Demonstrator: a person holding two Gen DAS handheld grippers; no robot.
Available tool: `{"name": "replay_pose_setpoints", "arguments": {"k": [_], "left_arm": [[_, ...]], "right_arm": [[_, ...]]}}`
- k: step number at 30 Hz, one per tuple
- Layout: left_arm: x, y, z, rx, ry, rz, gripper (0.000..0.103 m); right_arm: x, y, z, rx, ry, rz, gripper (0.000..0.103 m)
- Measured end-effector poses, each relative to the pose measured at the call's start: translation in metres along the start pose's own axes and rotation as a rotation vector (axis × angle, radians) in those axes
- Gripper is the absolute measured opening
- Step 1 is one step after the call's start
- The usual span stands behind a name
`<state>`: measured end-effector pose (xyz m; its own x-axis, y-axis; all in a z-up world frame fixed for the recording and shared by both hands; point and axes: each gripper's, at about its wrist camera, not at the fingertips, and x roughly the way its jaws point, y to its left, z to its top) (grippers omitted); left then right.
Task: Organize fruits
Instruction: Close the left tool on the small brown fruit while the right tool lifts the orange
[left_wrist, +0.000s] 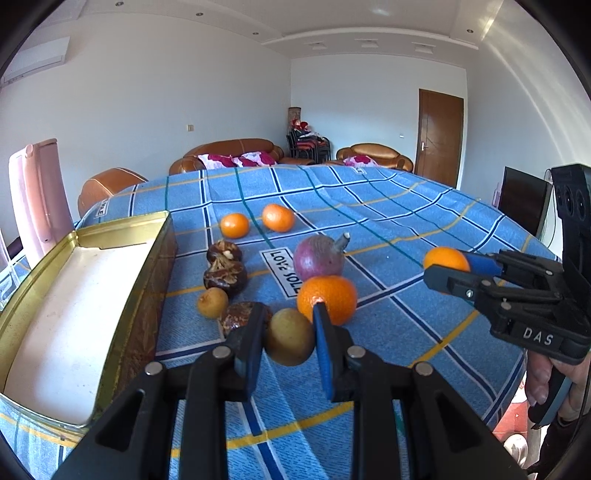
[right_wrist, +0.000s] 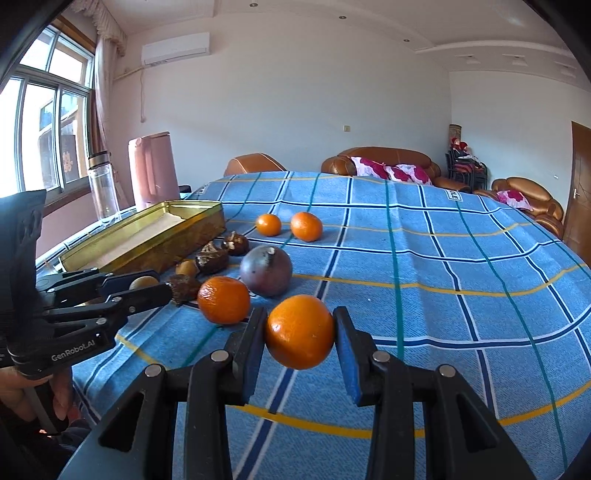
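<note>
My left gripper is shut on a small yellow-brown round fruit and holds it just above the cloth, right of the open gold tin. My right gripper is shut on an orange, lifted off the table; it also shows in the left wrist view. On the blue checked cloth lie another orange, a purple fruit with a stem, two far oranges, several dark brown fruits and a small yellow-brown fruit.
The tin stands at the table's left edge with a pale empty floor. A clear bottle and a pink chair back stand behind it. Sofas lie beyond the table's far edge.
</note>
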<state>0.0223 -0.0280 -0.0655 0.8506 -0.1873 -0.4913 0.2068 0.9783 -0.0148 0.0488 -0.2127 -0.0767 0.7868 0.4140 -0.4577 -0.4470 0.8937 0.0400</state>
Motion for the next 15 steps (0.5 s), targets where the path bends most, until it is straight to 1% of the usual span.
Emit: {"name": "replay_pose_setpoints", "arguments": {"k": [8,15], "left_arm": [[-0.009,-0.001,0.004,0.013,-0.039,0.018,0.027],[-0.022,-0.002,0.009,0.032,-0.093,0.044,0.027]], "right_arm": [[-0.010,0.018,0.005,-0.017,-0.029,0.066,0.039],[-0.020,0.032,0.009,-0.050,-0.069,0.108,0.039]]}}
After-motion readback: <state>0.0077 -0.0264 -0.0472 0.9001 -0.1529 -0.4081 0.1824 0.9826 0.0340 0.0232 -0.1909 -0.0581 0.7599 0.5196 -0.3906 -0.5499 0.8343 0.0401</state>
